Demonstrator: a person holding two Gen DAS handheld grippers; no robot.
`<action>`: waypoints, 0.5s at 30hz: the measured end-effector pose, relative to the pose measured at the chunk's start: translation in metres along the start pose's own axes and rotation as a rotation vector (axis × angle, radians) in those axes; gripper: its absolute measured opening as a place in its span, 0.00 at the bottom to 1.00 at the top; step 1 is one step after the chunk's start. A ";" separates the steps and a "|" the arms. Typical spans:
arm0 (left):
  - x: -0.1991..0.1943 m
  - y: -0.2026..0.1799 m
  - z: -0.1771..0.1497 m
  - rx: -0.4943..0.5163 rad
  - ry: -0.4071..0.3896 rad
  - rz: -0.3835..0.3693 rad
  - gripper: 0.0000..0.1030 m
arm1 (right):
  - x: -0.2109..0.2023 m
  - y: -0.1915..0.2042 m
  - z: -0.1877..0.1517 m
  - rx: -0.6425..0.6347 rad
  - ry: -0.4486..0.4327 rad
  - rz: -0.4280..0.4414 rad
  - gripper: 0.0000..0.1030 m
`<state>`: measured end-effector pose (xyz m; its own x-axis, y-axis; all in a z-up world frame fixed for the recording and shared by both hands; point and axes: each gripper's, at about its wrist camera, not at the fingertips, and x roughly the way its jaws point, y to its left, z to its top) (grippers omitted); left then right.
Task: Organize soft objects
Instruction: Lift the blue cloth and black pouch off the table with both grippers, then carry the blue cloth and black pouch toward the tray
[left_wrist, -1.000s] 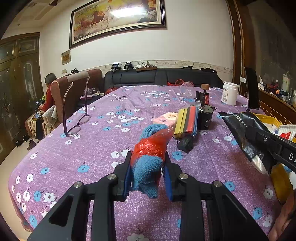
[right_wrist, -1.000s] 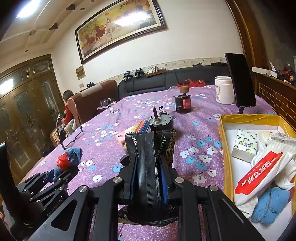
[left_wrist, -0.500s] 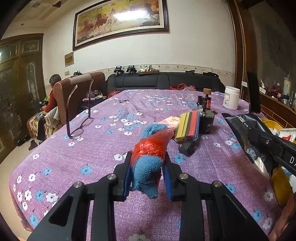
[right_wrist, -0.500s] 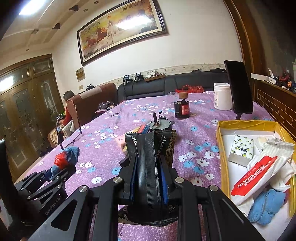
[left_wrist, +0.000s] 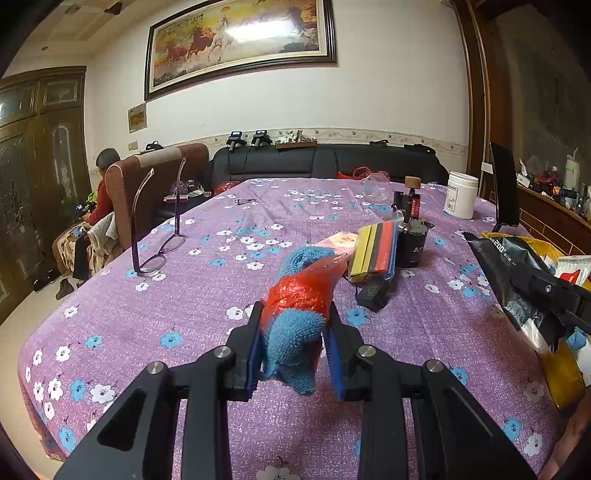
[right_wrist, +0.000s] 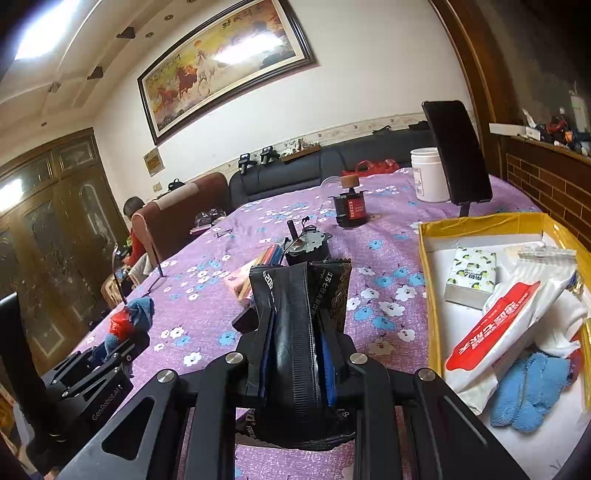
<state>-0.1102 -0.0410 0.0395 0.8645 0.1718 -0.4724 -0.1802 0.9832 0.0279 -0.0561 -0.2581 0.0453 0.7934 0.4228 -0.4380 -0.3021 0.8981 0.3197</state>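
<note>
Soft objects, two in hand. Item one: blue terry cloth (left_wrist: 291, 339) partly wrapped in red plastic film (left_wrist: 301, 291), clamped between the fingers of the left gripper (left_wrist: 295, 349) and held above the purple flowered desk (left_wrist: 207, 291); one end of the cloth hangs below the pads. Item two: black foil pouch (right_wrist: 291, 332) with a zip-type seal and pale lettering, clamped upright between the fingers of the right gripper (right_wrist: 295, 363), also over the desk, just left of the yellow-rimmed box (right_wrist: 428, 280).

Box contents: patterned tissue pack (right_wrist: 471, 277), white packet with a red label (right_wrist: 502, 325), second blue cloth (right_wrist: 528, 387) at the near end.

Desk, other items: spectacles (left_wrist: 155, 236) resting on their lenses with arms raised, far left; stack of yellow, black and red bars (left_wrist: 375, 251); dark cup (left_wrist: 412, 243); small dark bottle with a cork stopper (left_wrist: 410, 199); white tub (left_wrist: 461, 194); phone on a stand (left_wrist: 504, 188).

Background: seated person (left_wrist: 99, 195) at left, black sofa (left_wrist: 325, 162), framed horse painting (left_wrist: 240, 37).
</note>
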 end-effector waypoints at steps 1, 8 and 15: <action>0.000 0.000 0.000 0.002 0.002 -0.001 0.28 | 0.002 -0.001 0.000 0.001 0.007 0.007 0.23; 0.000 0.000 0.000 0.000 0.001 0.002 0.28 | 0.005 -0.001 0.001 -0.006 0.018 0.012 0.23; 0.001 0.001 -0.001 -0.001 0.004 0.002 0.28 | 0.003 -0.002 0.001 0.002 0.010 0.008 0.23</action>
<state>-0.1094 -0.0402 0.0384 0.8622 0.1732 -0.4761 -0.1823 0.9829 0.0275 -0.0528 -0.2592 0.0441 0.7856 0.4314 -0.4435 -0.3077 0.8943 0.3248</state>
